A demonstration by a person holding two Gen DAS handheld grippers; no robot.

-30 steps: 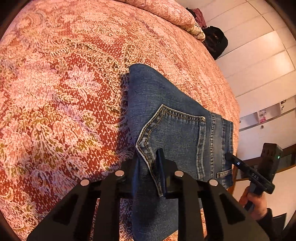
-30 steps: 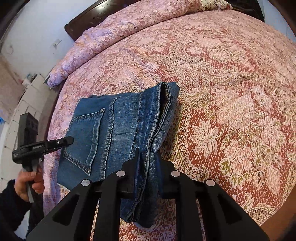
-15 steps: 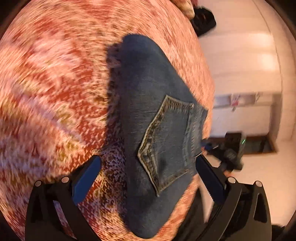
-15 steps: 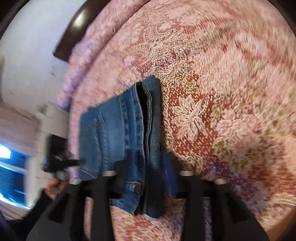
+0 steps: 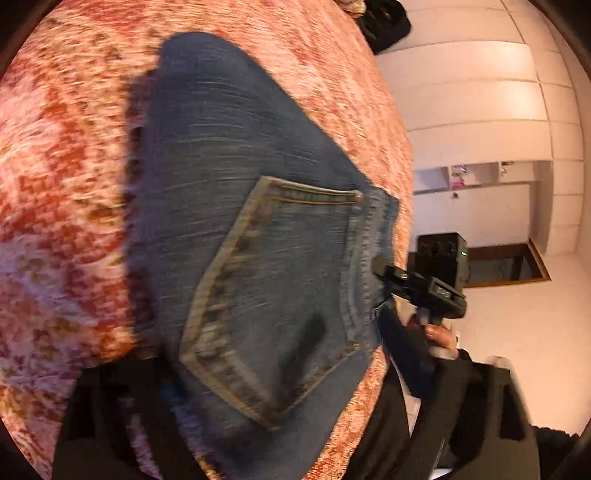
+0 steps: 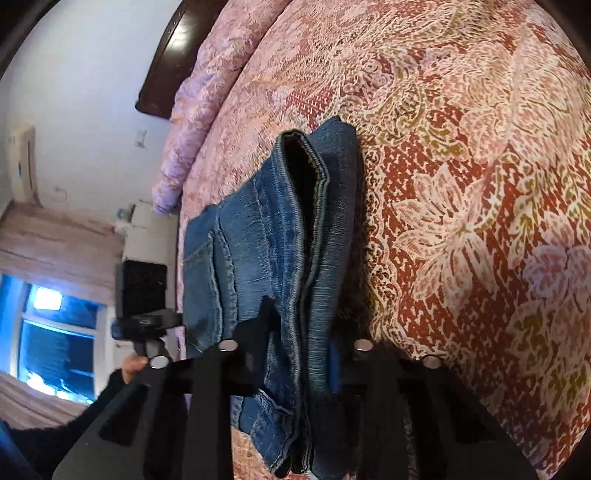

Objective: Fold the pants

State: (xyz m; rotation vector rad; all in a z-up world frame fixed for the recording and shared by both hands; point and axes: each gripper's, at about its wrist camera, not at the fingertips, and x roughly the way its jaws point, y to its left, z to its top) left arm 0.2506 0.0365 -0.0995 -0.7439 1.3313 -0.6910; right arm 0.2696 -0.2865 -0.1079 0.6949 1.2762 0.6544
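Note:
Folded blue jeans (image 5: pixel 236 206) lie on the patterned bedspread (image 5: pixel 62 192), back pocket (image 5: pixel 280 295) facing up. In the blurred left wrist view my left gripper (image 5: pixel 273 354) straddles the near end of the jeans. Its jaws are apart and closing, and the pads look clear of the denim. Across the jeans, my right gripper (image 5: pixel 384 269) sits at the waistband edge in a person's hand (image 5: pixel 436 332). In the right wrist view my right gripper (image 6: pixel 303 347) is closing on the stacked layers of the jeans (image 6: pixel 266 236), with denim filling the gap between its fingers. My left gripper (image 6: pixel 173 319) shows at the far side.
A pink duvet roll (image 6: pixel 207 110) and dark headboard (image 6: pixel 166 74) lie at the bed's far end. A black bag (image 5: pixel 384 22) sits beyond the bed by white wardrobe doors (image 5: pixel 480 110). A window (image 6: pixel 55 332) is beside the bed, and the bed edge (image 5: pixel 402 147) is close.
Both grippers let go of the denim and sank lower, tilting down. The left jaws spread wide, then narrowed around the jeans. The right gripper rolled, opened and came back in on the stacked edge.

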